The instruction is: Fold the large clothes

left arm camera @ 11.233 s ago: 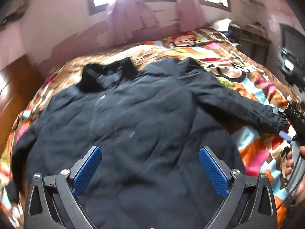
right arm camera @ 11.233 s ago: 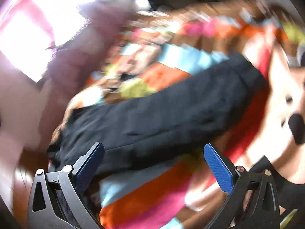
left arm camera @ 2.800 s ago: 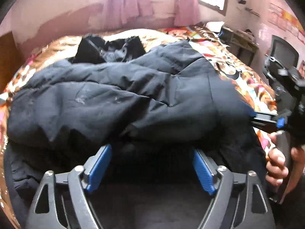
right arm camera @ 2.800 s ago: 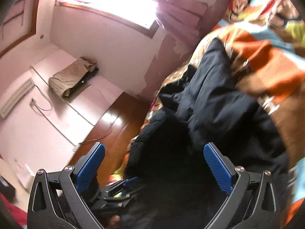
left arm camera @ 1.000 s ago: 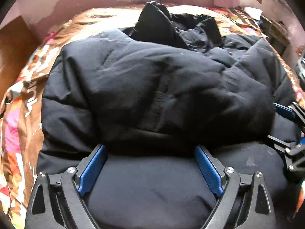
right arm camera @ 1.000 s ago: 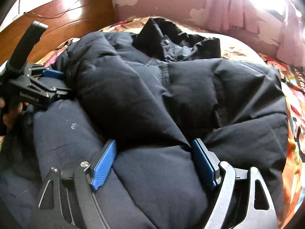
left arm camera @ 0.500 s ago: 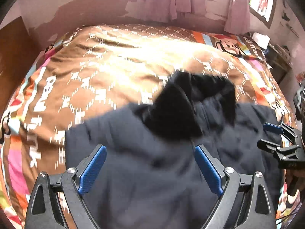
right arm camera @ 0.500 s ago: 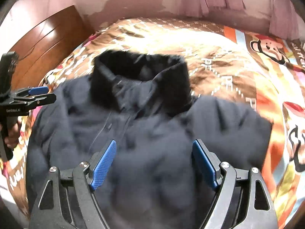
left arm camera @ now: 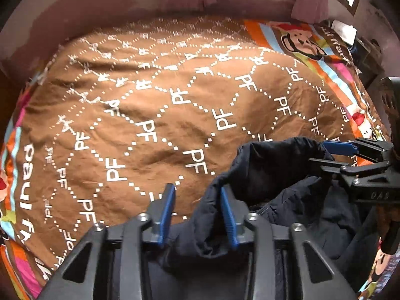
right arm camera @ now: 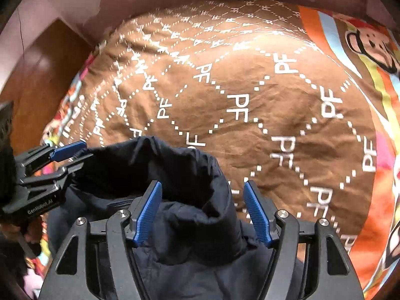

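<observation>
A dark puffer jacket [left arm camera: 280,175] lies bunched at the near edge of the bed, on a brown bedspread [left arm camera: 155,115] printed with a dotted diamond grid and white "PF" letters. Along the bedspread's left border "paul fr…" can be read, and its striped right border carries cartoon monkey faces [left arm camera: 301,40].

The left gripper [left arm camera: 197,215] has just been closing; its blue pads stand narrow, with a fold of the jacket's edge between them, lying against the right pad, while a gap shows beside the left one. The right gripper [right arm camera: 202,212] has also just been closing and stands about half wide, with a raised fold of the jacket between its pads, touching the left pad and apart from the right.

In the left wrist view the right gripper's body reads "DAS"; in the right wrist view the left gripper's body reads "GenRobot.AI". A wooden headboard [right arm camera: 37,75] stands at the bed's far left corner.
</observation>
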The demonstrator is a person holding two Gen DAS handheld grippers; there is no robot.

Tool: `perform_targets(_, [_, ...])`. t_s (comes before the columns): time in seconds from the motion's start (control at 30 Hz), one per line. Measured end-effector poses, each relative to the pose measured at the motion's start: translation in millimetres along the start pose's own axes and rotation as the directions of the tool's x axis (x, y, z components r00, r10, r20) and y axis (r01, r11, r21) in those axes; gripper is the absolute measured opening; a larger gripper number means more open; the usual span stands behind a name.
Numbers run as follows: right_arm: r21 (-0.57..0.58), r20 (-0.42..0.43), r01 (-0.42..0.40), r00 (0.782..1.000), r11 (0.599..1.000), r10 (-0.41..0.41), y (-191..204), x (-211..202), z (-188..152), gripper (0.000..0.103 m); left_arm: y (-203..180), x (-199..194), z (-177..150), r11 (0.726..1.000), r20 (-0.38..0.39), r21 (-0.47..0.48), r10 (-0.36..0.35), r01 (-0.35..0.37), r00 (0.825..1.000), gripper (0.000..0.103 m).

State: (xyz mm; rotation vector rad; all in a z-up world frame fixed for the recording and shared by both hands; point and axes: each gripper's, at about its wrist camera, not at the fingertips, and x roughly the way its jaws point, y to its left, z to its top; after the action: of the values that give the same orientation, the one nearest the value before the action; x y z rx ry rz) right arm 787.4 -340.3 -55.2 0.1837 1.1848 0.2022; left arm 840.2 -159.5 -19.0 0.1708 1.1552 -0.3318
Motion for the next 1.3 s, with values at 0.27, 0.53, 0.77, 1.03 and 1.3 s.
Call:
perform_targets(0.27, [0.020, 0.010, 0.013, 1.000, 1.000, -0.013, 5, 10, -6, 0.010, 13, -14, -5, 0.992, 0.083, -0.062, -0.102, 0.108, 0.991, 0.005])
perform_targets(0.53, [-0.046, 0.103, -0.155, 0.982, 0.987, 0.159, -4, -71, -55, 0.007, 41, -81, -24, 0.947, 0.202, -0.029, -0.309, 0.321, 0.930, 0.005])
perform_targets(0.77, [-0.166, 0.054, -0.153, 0.985, 0.974, 0.164, 1, -102, -109, 0.007, 20, -104, -64, 0.912, 0.046, 0.166, -0.388, 0.376, 0.921, 0.004])
perform_targets(1.03, [-0.112, -0.036, -0.178, 0.984, 0.978, 0.175, -9, -65, -142, 0.007, -7, -37, -108, 0.928, -0.225, 0.285, -0.181, 0.242, 0.958, 0.004])
perform_targets(1.3, [-0.147, -0.089, -0.069, 0.994, 0.987, 0.057, 6, -21, -153, 0.007, -25, 23, -116, 0.946, -0.308, 0.302, -0.025, 0.123, 0.951, 0.006])
